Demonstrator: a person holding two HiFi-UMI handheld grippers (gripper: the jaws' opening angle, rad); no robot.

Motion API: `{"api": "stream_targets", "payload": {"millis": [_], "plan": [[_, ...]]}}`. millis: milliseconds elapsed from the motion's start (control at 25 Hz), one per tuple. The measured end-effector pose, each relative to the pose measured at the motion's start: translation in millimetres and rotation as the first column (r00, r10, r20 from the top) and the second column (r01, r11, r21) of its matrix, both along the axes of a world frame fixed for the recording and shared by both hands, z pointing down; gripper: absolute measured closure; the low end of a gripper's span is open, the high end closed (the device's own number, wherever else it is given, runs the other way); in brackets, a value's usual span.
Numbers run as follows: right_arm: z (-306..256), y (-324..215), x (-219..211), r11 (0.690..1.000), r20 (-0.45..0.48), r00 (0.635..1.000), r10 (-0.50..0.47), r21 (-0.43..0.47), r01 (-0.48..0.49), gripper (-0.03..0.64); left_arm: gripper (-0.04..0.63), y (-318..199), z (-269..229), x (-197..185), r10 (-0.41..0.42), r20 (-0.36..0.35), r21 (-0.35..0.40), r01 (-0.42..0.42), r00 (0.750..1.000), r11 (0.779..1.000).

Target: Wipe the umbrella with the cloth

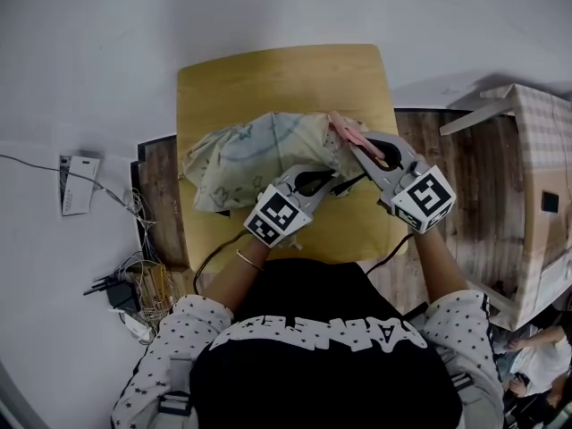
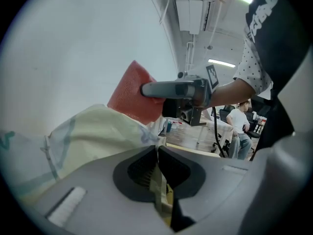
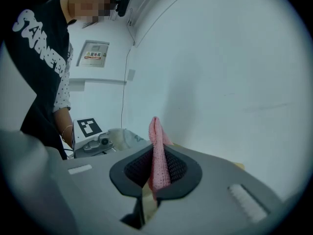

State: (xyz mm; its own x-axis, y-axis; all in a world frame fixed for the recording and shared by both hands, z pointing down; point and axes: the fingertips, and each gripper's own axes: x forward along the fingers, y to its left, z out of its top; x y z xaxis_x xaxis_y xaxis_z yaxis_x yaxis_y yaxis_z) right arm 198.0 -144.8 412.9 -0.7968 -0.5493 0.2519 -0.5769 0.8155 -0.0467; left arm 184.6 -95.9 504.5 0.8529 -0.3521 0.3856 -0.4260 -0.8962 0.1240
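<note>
The umbrella (image 1: 255, 155), pale yellow-green cloth with a star print, lies crumpled on the wooden table (image 1: 268, 74). My left gripper (image 1: 340, 180) reaches in at its near right edge. In the left gripper view its jaws (image 2: 157, 148) are shut on a fold of the umbrella fabric (image 2: 93, 131). My right gripper (image 1: 347, 141) is over the umbrella's right end, shut on a pink cloth (image 1: 345, 130). The cloth (image 3: 157, 151) stands upright between the jaws (image 3: 156, 166) in the right gripper view. From the left gripper view, the cloth (image 2: 134, 94) hangs just above the umbrella.
A checked cardboard box (image 1: 536, 177) stands to the right of the table on wooden flooring. On the floor at left lie cables and a power strip (image 1: 134, 284) and a white paper (image 1: 79, 184). Another person (image 1: 536, 365) sits at the lower right.
</note>
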Motion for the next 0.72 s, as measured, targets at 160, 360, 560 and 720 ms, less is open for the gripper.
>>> {"api": "stream_targets", "payload": {"millis": [160,360,560,720], "plan": [[-7,-4,-4,1.000,0.017,1.000,0.020,0.000,-0.020,0.586,0.535,1,-10,-6,-0.022,-0.038,-0.007,0.022,0.999,1.000],[-19,-3,-13,1.000,0.029,1.000,0.010,0.008,-0.010,0.586,0.457,6,-22,-21,-0.049,-0.068,-0.027,0.047,0.996,0.999],[-29,-5,-24,0.999,0.047,0.999,-0.023,0.024,0.022,0.586,0.430,8,-38,-45,-0.126,-0.120,-0.026,0.124,0.985,0.992],[-38,-10,-31,0.999,0.074,0.997,-0.037,0.028,0.035,0.586,0.428,11,-57,-68,-0.203,-0.160,0.007,0.207,0.966,0.978]]}}
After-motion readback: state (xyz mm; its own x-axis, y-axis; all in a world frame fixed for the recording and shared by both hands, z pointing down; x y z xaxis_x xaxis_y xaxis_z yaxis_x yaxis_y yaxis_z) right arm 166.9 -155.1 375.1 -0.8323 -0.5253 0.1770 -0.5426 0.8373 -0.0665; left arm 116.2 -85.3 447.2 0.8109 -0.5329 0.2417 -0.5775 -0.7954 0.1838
